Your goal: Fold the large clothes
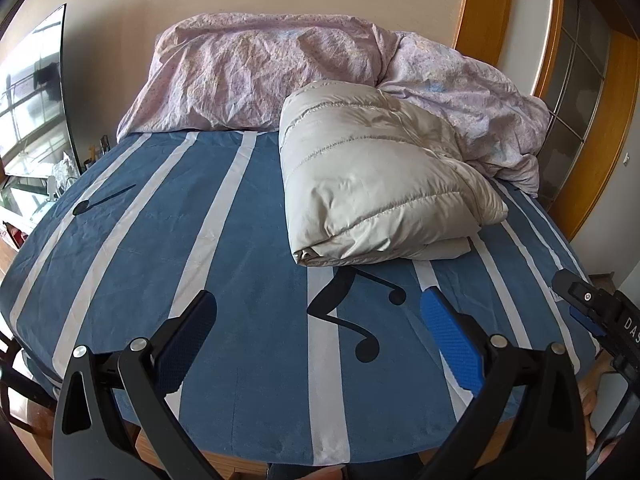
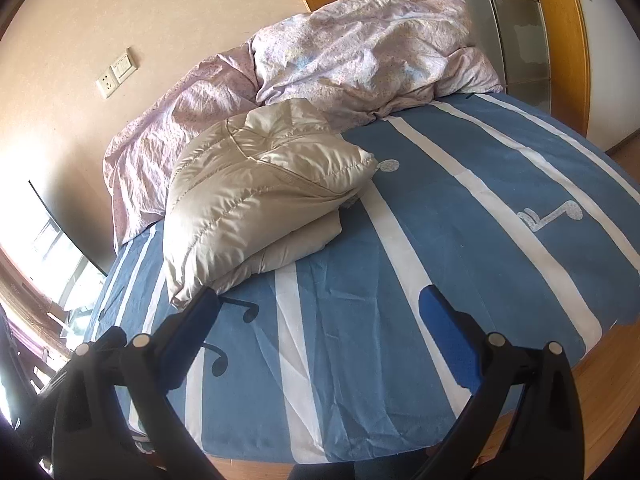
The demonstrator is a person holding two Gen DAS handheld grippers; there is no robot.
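Observation:
A beige quilted down jacket (image 1: 376, 176) lies folded in a thick bundle on the blue striped bed sheet (image 1: 248, 248), toward the far right of the bed. It also shows in the right wrist view (image 2: 256, 196). My left gripper (image 1: 318, 316) is open and empty above the near edge of the bed, well short of the jacket. My right gripper (image 2: 320, 312) is open and empty, its left finger close to the jacket's near corner. The right gripper also shows at the right edge of the left wrist view (image 1: 592, 312).
A crumpled pink floral duvet (image 1: 304, 68) is piled along the wall at the bed's head (image 2: 360, 52). A mirror (image 1: 36, 92) and cluttered furniture stand left of the bed. A wooden-framed glass door (image 1: 576, 80) stands at the right.

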